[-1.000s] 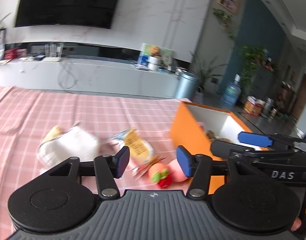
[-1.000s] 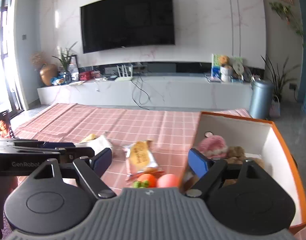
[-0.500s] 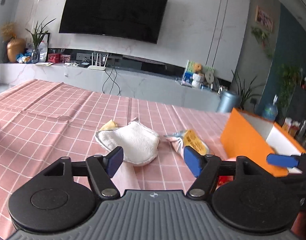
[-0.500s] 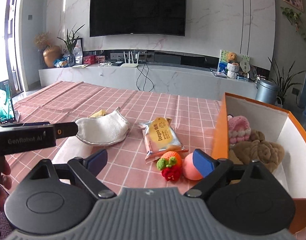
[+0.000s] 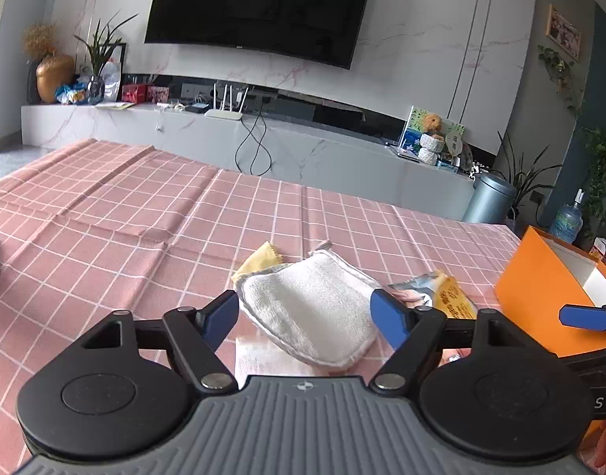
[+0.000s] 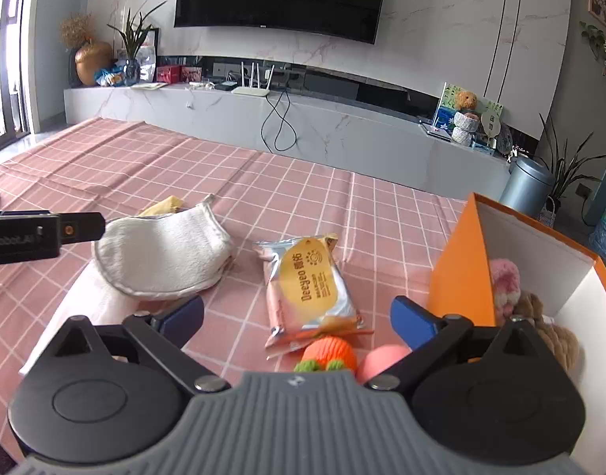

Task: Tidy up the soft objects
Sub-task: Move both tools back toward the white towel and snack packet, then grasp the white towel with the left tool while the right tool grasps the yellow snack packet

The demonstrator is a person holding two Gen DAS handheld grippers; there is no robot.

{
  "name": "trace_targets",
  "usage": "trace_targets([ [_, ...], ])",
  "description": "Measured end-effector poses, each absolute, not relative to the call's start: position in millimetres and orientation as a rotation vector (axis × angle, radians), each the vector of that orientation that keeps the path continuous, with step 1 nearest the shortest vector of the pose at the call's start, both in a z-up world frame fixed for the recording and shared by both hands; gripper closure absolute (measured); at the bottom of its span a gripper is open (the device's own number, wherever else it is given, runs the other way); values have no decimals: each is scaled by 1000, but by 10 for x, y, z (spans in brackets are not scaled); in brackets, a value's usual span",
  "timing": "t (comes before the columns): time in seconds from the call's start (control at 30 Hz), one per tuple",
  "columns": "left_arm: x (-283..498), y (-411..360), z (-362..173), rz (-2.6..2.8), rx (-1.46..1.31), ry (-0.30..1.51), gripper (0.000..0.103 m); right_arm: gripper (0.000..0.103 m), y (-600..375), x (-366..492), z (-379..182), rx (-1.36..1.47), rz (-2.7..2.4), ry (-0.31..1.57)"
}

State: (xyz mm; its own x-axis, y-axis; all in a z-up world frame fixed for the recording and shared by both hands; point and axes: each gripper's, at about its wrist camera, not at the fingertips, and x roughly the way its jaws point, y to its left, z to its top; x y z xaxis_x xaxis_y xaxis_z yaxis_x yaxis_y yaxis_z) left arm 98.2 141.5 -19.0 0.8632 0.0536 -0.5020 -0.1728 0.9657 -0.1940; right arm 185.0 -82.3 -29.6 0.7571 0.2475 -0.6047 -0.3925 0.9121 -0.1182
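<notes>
Partly done: 2 plush toys (image 6: 540, 308) sit in the orange box (image 6: 461, 277) at the table's right edge. Both jaw sets — left gripper (image 5: 303, 318), right gripper (image 6: 297, 316) — are opening, empty; white mitt (image 5: 311, 301), snack packet (image 6: 311, 281), knitted fruit (image 6: 330, 352) remain mid-table.

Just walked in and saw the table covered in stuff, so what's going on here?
A person is sorting soft things into an orange box with handheld tongs. Both are empty, jaws opening: the left tongs aim at a white towel mitt, the right tongs hover over a snack packet and knitted orange toy. A pink plush already sits inside.
</notes>
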Motion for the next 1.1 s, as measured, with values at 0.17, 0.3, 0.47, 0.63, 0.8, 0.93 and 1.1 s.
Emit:
trace_targets([
  [0.17,1184,1578,-242,145,-255,545,11,3,-664,2211,-395,-300,337,667],
  [0.3,1350,1702,-284,163,-281,565,11,3,-566,2471,-511,-344,326,701],
  [0.47,1535,1752,-325,183,-281,586,11,3,-561,2732,-604,-310,297,735],
  [0.63,1705,1669,-386,172,-221,612,12,3,-590,2926,-737,-247,281,801],
  [0.8,1794,1597,-464,163,-172,638,24,3,-626,3024,-857,-185,272,846],
  [0.93,1792,1556,-510,166,-137,649,40,14,-649,3045,-901,-136,289,872],
  [1.1,1781,1518,-528,170,-84,651,66,23,-593,3036,-960,-121,323,898],
])
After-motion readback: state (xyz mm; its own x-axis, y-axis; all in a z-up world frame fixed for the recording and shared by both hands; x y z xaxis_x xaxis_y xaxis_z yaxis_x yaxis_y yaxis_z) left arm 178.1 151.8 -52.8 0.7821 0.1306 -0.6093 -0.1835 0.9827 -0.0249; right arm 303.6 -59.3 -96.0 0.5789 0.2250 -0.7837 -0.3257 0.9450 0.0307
